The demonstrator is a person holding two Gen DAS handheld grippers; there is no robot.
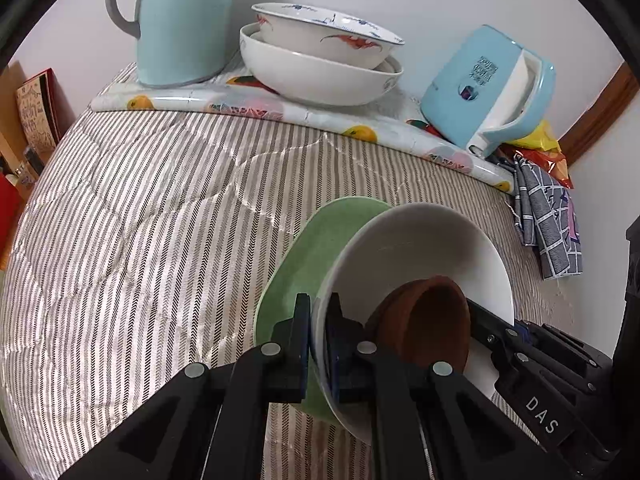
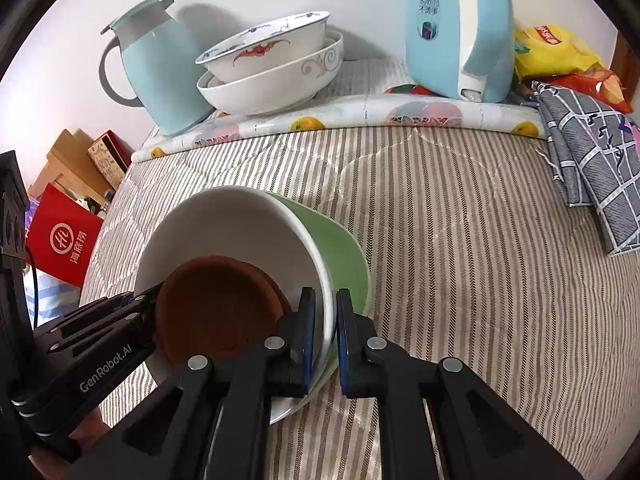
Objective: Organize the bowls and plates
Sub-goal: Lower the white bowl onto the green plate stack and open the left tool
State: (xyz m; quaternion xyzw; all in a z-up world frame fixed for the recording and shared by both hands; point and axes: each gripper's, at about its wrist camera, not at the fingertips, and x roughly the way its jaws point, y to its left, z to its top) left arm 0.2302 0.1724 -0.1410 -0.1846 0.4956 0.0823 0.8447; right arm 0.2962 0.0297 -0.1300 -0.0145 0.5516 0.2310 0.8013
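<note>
A stack is held over the striped cloth: a green plate [image 1: 316, 240] at the bottom, a white bowl [image 1: 420, 248] on it, and brown saucers [image 1: 432, 320] inside the bowl. My left gripper [image 1: 318, 344] is shut on the rims of the white bowl and green plate. My right gripper [image 2: 325, 336] is shut on the opposite rim of the same bowl [image 2: 224, 224] and plate [image 2: 340, 252]. The brown saucers [image 2: 216, 304] lie in the bowl. Two nested patterned bowls [image 1: 320, 60] sit at the back; they also show in the right wrist view [image 2: 272, 64].
A light blue jug [image 1: 180, 20] stands at the back left and a blue kettle [image 1: 488, 88] at the back right, on a fruit-print mat [image 1: 280, 112]. A grey checked cloth [image 2: 592, 160] and snack bags [image 2: 556, 52] lie at the right. The striped tablecloth [image 1: 140, 220] covers the table.
</note>
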